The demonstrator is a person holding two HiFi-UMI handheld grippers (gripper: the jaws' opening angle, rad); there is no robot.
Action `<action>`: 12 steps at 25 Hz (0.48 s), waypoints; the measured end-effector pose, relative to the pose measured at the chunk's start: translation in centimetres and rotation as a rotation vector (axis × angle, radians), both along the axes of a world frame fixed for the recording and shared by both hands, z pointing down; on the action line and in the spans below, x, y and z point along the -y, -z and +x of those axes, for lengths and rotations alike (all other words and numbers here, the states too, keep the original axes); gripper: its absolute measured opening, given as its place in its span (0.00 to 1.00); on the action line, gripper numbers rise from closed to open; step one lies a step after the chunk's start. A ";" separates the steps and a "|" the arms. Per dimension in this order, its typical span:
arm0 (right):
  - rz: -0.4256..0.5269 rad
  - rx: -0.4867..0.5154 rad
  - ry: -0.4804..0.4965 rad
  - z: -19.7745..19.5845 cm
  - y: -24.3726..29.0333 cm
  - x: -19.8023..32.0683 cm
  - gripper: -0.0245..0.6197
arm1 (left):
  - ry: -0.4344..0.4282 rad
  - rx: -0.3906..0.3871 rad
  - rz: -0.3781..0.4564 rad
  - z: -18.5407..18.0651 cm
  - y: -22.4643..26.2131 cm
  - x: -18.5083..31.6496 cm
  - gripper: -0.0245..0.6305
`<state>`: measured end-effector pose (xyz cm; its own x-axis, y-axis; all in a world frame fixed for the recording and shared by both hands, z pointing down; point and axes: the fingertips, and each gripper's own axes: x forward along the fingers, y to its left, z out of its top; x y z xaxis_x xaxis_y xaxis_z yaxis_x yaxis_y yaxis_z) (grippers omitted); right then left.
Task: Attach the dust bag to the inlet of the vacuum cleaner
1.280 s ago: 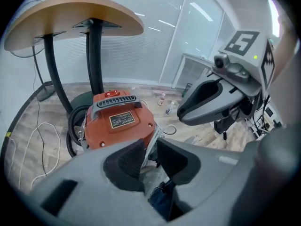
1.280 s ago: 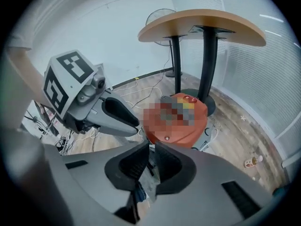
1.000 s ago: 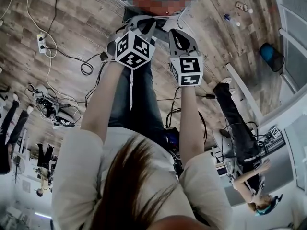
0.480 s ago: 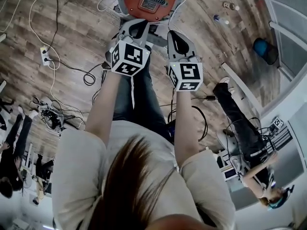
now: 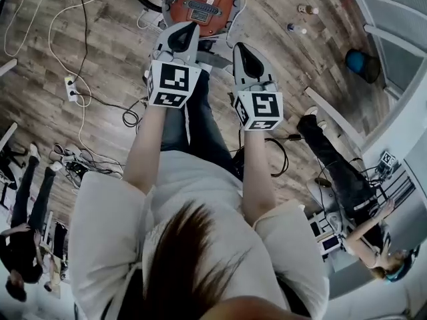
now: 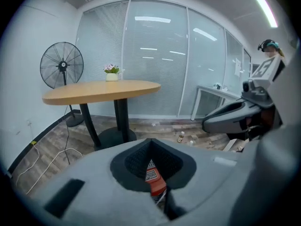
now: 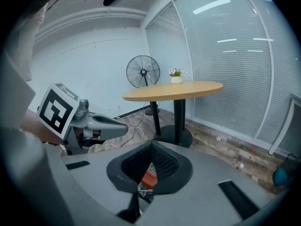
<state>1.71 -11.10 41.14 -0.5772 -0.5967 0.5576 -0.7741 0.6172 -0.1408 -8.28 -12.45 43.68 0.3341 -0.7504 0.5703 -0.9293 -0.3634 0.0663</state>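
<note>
The vacuum cleaner (image 5: pixel 200 2), an orange body with a grey rim, stands on the wooden floor at the top of the head view. My left gripper (image 5: pixel 183 33) and right gripper (image 5: pixel 240 51) are held side by side above and in front of it, both shut with nothing between the jaws. In the left gripper view the jaws (image 6: pixel 151 142) meet, and a strip of the orange vacuum (image 6: pixel 154 180) shows through the notch below them. The right gripper view shows the same: closed jaws (image 7: pixel 151 147) over a bit of the vacuum (image 7: pixel 148 179). No dust bag is in view.
A power strip (image 5: pixel 70 85) and loose cables lie on the floor to the left. Small bottles (image 5: pixel 297 27) and a blue object (image 5: pixel 357 62) sit to the right. Beyond the vacuum stand a round table (image 6: pixel 101 91) and a fan (image 6: pixel 61 67). People stand at both edges.
Both grippers have lifted up and away from the vacuum, side by side. The vacuum's whole top now shows beyond their tips.
</note>
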 end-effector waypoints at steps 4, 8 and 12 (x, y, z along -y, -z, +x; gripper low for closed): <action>0.024 0.038 -0.028 0.2 3.2 0.4 0.04 | 0.023 0.009 0.055 -0.9 4.1 0.4 0.06; 0.018 0.116 -0.049 0.2 6.1 0.5 0.04 | 0.037 -0.012 0.094 -1.4 7.6 0.5 0.06; 0.064 0.118 -0.030 0.5 9.1 0.7 0.04 | 0.045 -0.027 0.139 -1.6 11.1 1.0 0.06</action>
<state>2.19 -11.85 32.00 -0.6177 -0.6470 0.4470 -0.7729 0.6043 -0.1935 -9.89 -13.49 32.59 0.3123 -0.8361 0.4510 -0.9434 -0.3287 0.0439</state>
